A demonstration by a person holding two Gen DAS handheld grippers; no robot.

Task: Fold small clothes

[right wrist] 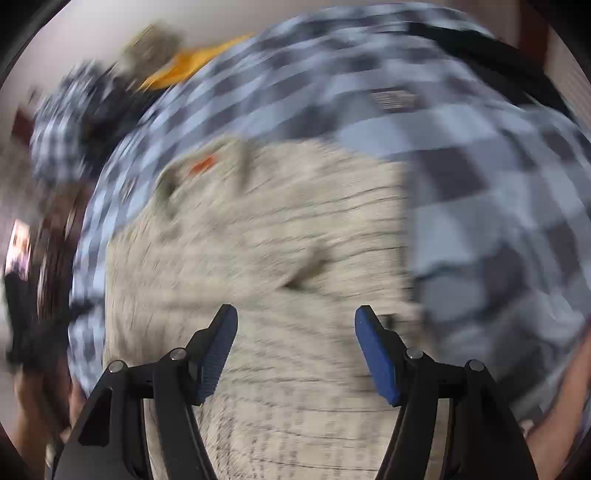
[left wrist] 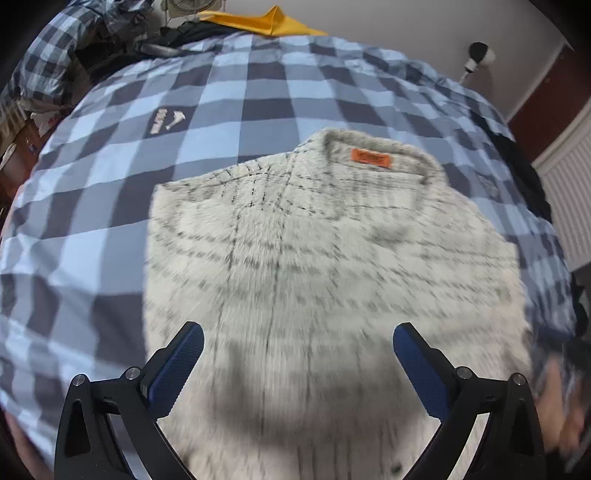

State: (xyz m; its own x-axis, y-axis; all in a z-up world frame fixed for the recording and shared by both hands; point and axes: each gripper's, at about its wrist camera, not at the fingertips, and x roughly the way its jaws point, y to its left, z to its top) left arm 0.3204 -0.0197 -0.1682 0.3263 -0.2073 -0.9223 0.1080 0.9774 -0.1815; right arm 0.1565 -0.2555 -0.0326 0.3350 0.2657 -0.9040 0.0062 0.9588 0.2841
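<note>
A fluffy cream sweater (left wrist: pixel 314 258) with thin dark grid lines and an orange neck label (left wrist: pixel 370 158) lies flat on a blue checked duvet (left wrist: pixel 110 184), collar at the far end. My left gripper (left wrist: pixel 298 332) hovers over its near part, open wide, with nothing between the blue pads. The right wrist view is heavily blurred. There the same sweater (right wrist: pixel 277 240) fills the middle, its orange label (right wrist: pixel 202 165) up at the left. My right gripper (right wrist: pixel 296 314) is open above it, and its pads touch no cloth.
The checked duvet (right wrist: pixel 480 184) spreads out on every side of the sweater. A yellow cloth (left wrist: pixel 258 22) and dark clutter lie at the far edge of the bed. A white radiator (left wrist: pixel 569 192) stands at the right. A blurred hand (left wrist: pixel 561 406) shows at the lower right.
</note>
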